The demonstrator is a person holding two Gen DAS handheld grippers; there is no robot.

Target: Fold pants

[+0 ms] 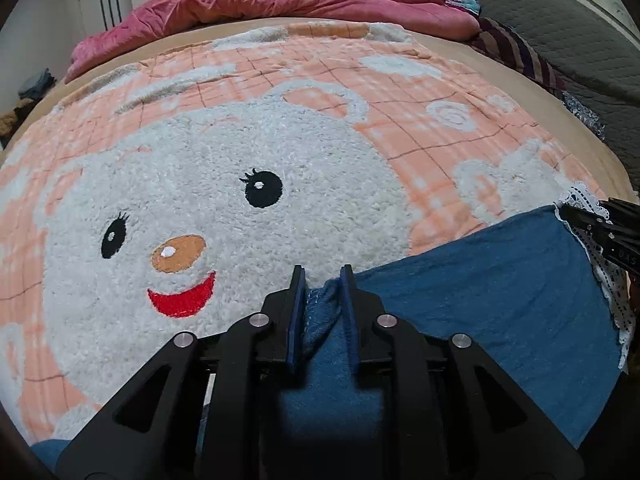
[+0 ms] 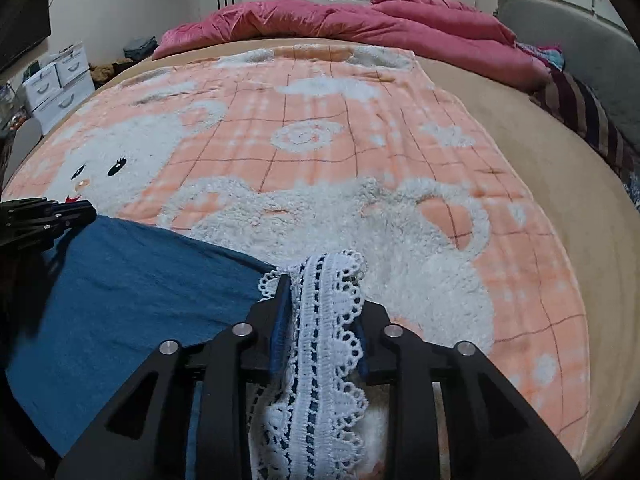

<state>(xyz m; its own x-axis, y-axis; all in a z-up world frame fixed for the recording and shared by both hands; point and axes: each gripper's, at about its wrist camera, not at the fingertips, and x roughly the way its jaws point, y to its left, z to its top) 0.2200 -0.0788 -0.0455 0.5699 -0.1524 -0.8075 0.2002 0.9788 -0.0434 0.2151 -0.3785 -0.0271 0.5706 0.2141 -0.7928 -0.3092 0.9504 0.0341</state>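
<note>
Blue pants (image 1: 480, 300) lie on the bear-print blanket (image 1: 240, 200) that covers the bed, at its near edge, stretched sideways between the two tools. White lace trim (image 2: 320, 320) runs along the hem end.

Left hand-held gripper (image 1: 322, 292): jaws drawn in narrow, a bunched fold of blue cloth caught between the pads. Reads as clenched on the pants edge.

Right hand-held gripper (image 2: 324, 304): jaws around the lace trim and the blue hem beneath it; the lace spills over the tips and hangs down between the fingers. It looks like a grip on the trimmed end (the right pad is mostly hidden by lace, so contact on that side is a judgement).

From the left wrist view, the right tool shows at the far right edge, at the lace. From the right wrist view, the left tool shows at the far left, at the other end of the cloth.

Progress, as I judge it: early. Both ends are taken up and the cloth is spread roughly flat with one diagonal crease. No finished fold visible in the part shown; the lower portion of the pants is out of view under the tools. Left to do: carry one end over the other, lay it down, flatten, likely fold again.

Pink duvet (image 2: 340, 20) heaped at the far side of the bed, well apart.
</note>
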